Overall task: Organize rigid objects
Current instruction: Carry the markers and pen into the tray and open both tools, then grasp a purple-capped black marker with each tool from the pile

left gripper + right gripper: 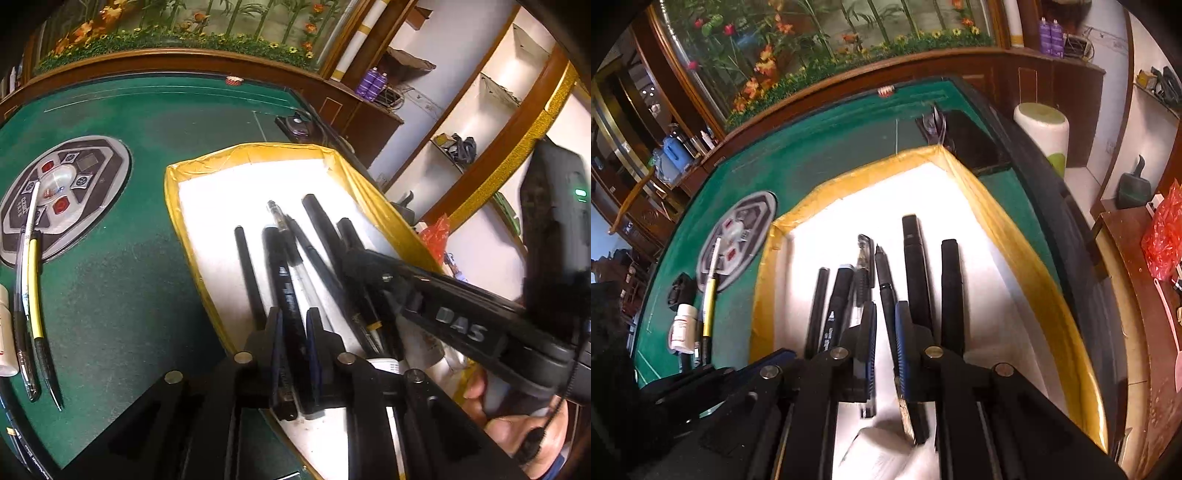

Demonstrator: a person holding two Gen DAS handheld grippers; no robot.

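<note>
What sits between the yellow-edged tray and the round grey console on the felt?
Nothing: between the yellow-edged tray and the round grey console there is only bare green felt, clearest in the left wrist view.

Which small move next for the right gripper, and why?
Probably ease the right gripper down and open its jaws: the slim black pen they clamp already points along the other black pens inside the white tray with yellow taped rim.

Left gripper and right gripper angle downward, jaws nearly closed.

Black pens, yellow-rimmed white tray
</note>
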